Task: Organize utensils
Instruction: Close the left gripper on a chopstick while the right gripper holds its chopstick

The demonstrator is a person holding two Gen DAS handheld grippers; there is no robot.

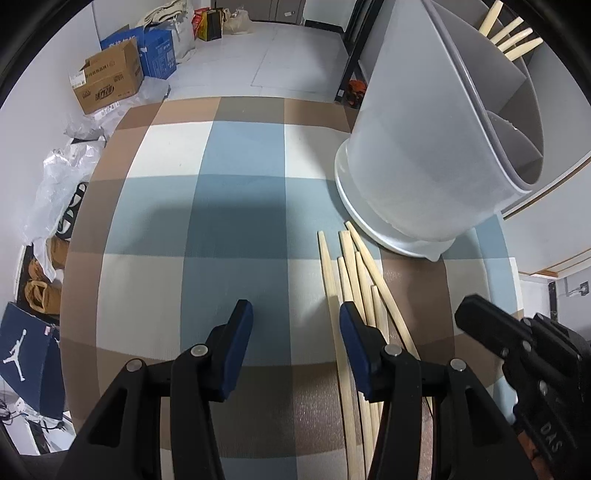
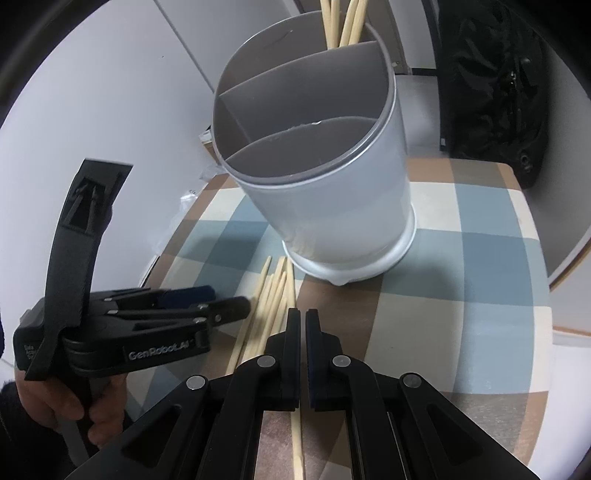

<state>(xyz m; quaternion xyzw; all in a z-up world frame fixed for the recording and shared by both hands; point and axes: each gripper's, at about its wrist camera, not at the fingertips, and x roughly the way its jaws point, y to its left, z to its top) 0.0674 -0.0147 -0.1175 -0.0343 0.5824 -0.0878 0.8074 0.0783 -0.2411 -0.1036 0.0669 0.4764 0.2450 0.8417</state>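
Observation:
Several wooden chopsticks [image 1: 356, 273] [image 2: 275, 291] lie loose on the checked tablecloth [image 1: 236, 206], just in front of a grey divided utensil holder [image 1: 417, 147] [image 2: 332, 192]. More chopsticks [image 1: 508, 33] [image 2: 341, 22] stand in the holder's far compartment. My left gripper [image 1: 295, 310] [image 2: 225, 301] hovers open above the cloth with nothing between its blue pads; its right finger [image 1: 354, 332] overlaps the loose bundle. My right gripper [image 2: 303, 314] [image 1: 476, 310] is shut and empty, above the near end of the bundle, with one chopstick on the cloth beneath it.
Beyond the table's left edge, the floor holds cardboard boxes [image 1: 110, 79], plastic bags [image 1: 62, 177], shoes and a dark blue shoebox [image 1: 26, 354]. A black bag [image 2: 491, 85] hangs behind the table on the right. A hand [image 2: 55, 402] grips the left gripper's handle.

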